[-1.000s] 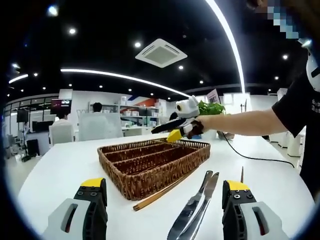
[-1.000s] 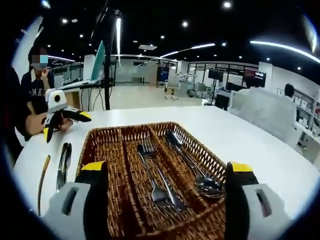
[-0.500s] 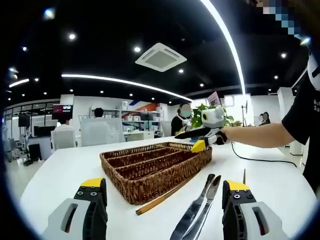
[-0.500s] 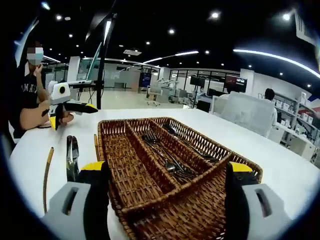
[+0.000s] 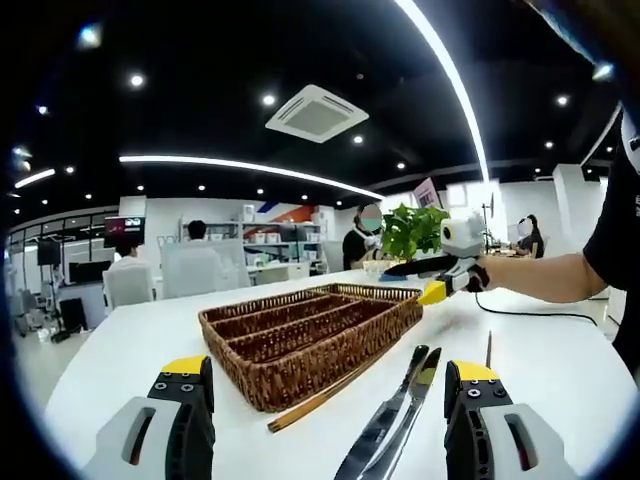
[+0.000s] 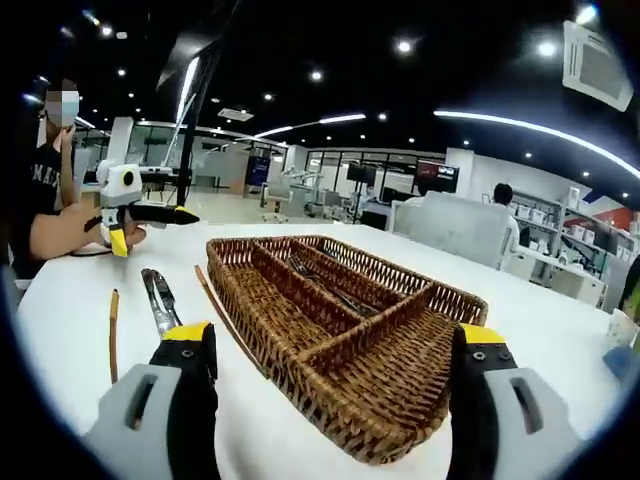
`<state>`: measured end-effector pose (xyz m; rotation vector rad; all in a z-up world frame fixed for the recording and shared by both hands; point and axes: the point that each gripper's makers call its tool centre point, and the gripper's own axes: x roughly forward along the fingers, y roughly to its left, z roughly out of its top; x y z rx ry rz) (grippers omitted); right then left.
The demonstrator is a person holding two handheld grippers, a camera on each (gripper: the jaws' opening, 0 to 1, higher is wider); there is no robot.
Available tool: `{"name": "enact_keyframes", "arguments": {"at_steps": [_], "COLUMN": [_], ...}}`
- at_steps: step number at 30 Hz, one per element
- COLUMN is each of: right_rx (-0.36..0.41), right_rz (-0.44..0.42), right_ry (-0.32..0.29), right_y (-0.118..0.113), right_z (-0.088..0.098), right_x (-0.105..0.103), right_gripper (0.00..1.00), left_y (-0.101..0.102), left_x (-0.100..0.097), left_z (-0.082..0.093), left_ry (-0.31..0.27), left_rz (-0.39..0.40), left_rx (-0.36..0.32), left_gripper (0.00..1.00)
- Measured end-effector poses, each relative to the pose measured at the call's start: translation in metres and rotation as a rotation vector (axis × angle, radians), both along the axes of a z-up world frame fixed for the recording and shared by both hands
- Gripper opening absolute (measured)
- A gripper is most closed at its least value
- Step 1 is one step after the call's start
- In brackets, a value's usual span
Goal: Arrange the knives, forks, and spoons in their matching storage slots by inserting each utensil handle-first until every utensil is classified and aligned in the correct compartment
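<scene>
A brown wicker tray (image 5: 300, 345) sits in the middle of the left gripper view, on a white table (image 5: 110, 350). It has three long slots. In the right gripper view the forks and spoons (image 6: 318, 280) lie in the slots near the middle of the frame. Two knives (image 5: 395, 415) lie side by side on the table at the bottom of the left gripper view, just beside the tray. A wooden chopstick (image 5: 320, 392) lies along the tray's side. Another chopstick (image 6: 113, 335) lies at the left of the right gripper view.

The left gripper (image 5: 325, 400) has its jaws wide apart and holds nothing. The right gripper (image 6: 335, 375) is also spread wide with nothing in it.
</scene>
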<state>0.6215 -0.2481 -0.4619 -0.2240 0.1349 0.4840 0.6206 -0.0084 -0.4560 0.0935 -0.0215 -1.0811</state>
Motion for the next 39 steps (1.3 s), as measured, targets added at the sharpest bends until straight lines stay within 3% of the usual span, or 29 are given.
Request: {"name": "enact_keyframes", "arguments": {"at_steps": [9, 19, 39], "right_rx": [0.034, 0.070, 0.085], "right_rz": [-0.032, -0.068, -0.048], "right_ry": [-0.030, -0.031, -0.038], "right_y": [0.004, 0.002, -0.001], "right_z": [0.003, -0.003, -0.011], "right_x": [-0.042, -0.091, -0.101], "right_gripper": [1.00, 1.00, 1.00], "left_y": [-0.002, 0.005, 0.001], "left_x": [-0.018, -0.015, -0.022], "left_z": [0.003, 0.004, -0.007], "left_ry": [-0.026, -0.028, -0.067], "left_rz": [-0.029, -0.008, -0.007], "left_rx": [0.004, -0.008, 0.063], "left_gripper": [1.00, 1.00, 1.00]}}
